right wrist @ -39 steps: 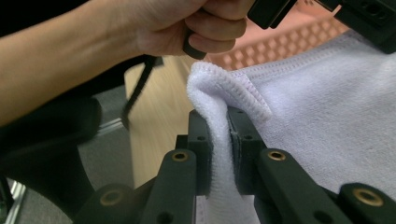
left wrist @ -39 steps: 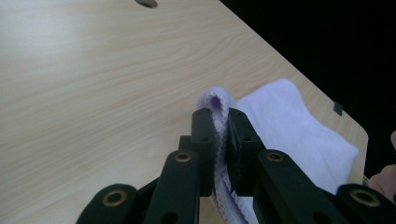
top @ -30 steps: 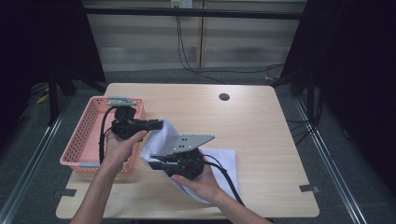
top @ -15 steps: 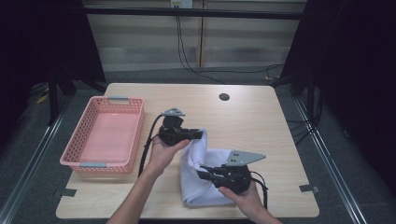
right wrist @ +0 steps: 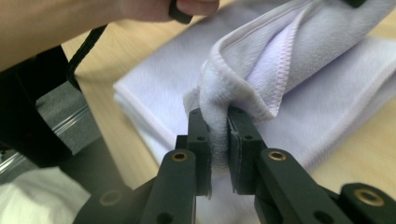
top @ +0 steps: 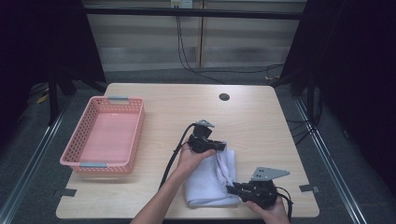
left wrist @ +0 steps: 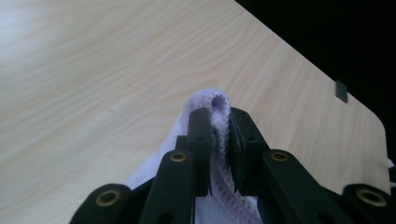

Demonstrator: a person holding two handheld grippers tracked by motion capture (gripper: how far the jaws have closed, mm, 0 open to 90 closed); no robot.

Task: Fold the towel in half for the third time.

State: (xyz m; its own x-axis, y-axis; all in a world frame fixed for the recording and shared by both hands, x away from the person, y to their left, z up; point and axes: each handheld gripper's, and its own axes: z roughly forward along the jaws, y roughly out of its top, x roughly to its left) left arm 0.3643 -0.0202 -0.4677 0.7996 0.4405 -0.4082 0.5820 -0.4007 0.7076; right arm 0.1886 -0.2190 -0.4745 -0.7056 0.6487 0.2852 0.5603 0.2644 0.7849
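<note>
One white terry-cloth towel point(top: 210, 179) lying folded near the front edge of one pale wooden desk point(top: 261, 121); two hand-held grippers, left point(top: 219, 145) and right point(top: 229, 188), each clamped on a hemmed towel edge. One empty pink plastic basket point(top: 80, 163) well apart, leftward.

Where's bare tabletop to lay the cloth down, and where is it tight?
Free: the far strip between the pink basket and the round hole, and the table's right side beyond it. Crowded: the near middle, where the left gripper and right gripper both pinch the white cloth.
</note>
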